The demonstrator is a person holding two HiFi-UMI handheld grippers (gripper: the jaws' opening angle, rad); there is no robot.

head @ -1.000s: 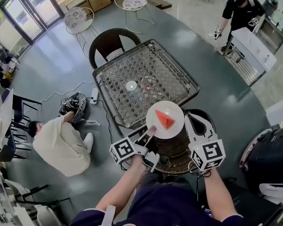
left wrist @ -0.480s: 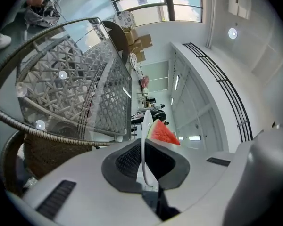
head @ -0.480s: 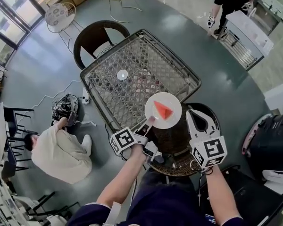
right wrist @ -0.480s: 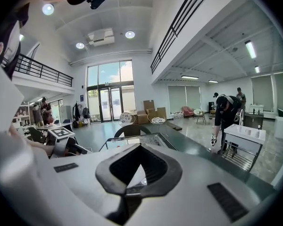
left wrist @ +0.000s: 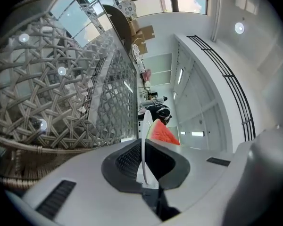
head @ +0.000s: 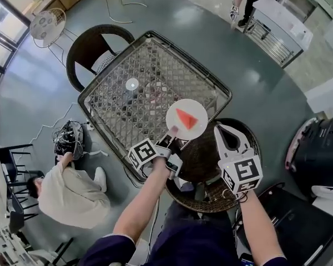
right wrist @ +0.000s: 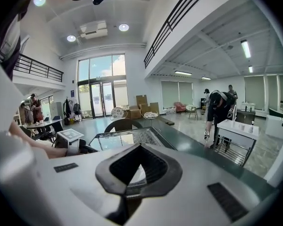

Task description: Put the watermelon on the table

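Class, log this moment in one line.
left tool: shut on round white plate; red watermelon wedge: on plate; plate: over near edge of woven table; right tool: shut, empty

Nothing here for you to read: no words, numbers, brand names or signs come through legibly in any view. The only print in sight is the black-and-white square pattern on your left cube [head: 142,153] and right cube [head: 241,173], with no letters.
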